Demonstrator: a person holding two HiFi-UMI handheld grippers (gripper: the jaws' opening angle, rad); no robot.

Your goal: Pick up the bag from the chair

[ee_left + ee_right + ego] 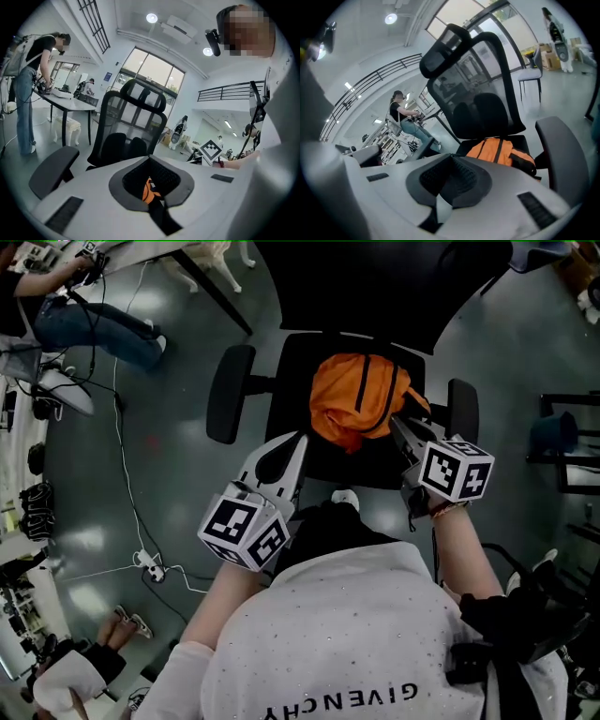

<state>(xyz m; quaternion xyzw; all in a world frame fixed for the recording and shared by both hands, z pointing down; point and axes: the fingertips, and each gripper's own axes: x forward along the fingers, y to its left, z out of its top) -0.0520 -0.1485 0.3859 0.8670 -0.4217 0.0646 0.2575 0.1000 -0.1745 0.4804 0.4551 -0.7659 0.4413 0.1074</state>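
Observation:
An orange bag (pixel 361 407) with black straps lies on the seat of a black office chair (pixel 292 357). My left gripper (pixel 299 440) hovers at the seat's front left, a short way from the bag, its jaws shut on nothing. A strip of the orange bag (pixel 149 190) shows through the hole between its jaws (pixel 150 157). My right gripper (pixel 397 421) is shut too, with its tip right by the bag's right side. I cannot tell whether it touches. In the right gripper view the bag (pixel 500 151) lies just beyond the gripper (pixel 451 157).
The chair's armrests (pixel 228 393) (pixel 463 410) flank the seat, and its mesh back (pixel 480 101) rises behind. A person (pixel 89 317) stands at a table at the far left. A white cable and plug strip (pixel 148 567) lie on the grey floor. Black frames (pixel 562 442) stand at the right.

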